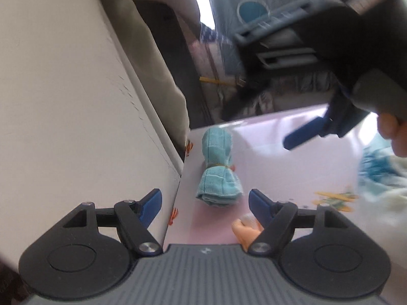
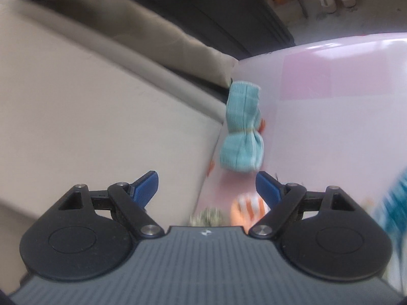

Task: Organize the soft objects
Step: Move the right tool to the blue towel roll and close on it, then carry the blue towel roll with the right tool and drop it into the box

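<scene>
The towel (image 1: 218, 171) — teal, rolled, tied round its middle — lies on the pink table (image 1: 292, 157) near its left edge, beside a beige wall (image 1: 76, 101). Its long axis runs away from both cameras, one end toward the table's far edge. Bare tabletop spreads to its right. The left gripper (image 1: 205, 204) and right gripper (image 2: 207, 186) both gape, empty — short of the roll's near end.

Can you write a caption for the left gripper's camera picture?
Open left gripper faces a tied teal towel roll on the pink surface.
</scene>
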